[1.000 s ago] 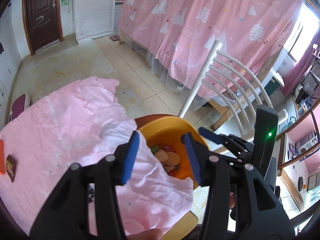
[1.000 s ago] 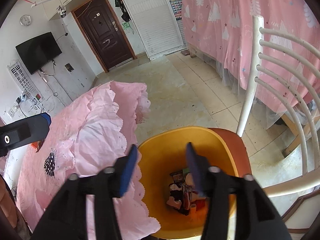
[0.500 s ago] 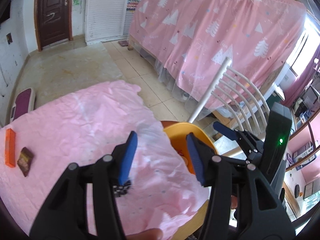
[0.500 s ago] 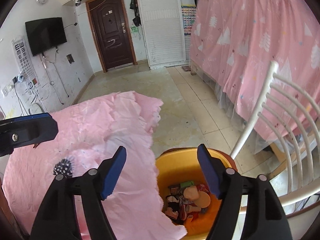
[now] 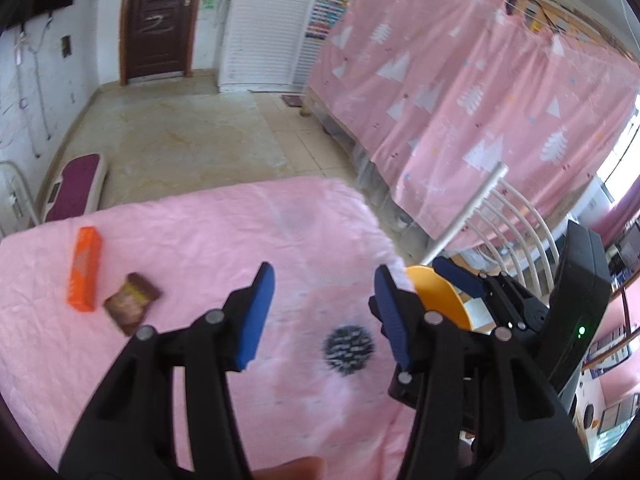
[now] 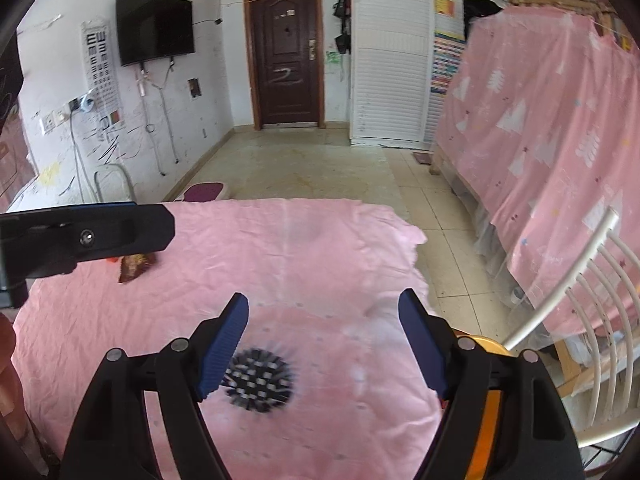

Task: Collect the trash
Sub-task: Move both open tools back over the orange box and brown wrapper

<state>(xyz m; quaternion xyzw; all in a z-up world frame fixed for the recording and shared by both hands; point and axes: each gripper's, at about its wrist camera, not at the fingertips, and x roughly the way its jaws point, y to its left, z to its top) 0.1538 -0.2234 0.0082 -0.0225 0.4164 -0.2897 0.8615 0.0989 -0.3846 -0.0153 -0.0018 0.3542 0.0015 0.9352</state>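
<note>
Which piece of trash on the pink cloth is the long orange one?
The orange box, lying flat at the far left of the pink cloth. The brown wrapper just beside it is shorter, crinkled and dark.

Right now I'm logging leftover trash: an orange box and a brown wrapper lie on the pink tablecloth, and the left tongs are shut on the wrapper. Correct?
Not quite. The left wrist view shows the left tongs open and empty; the brown wrapper lies apart, beside the orange box on the pink tablecloth.
</note>
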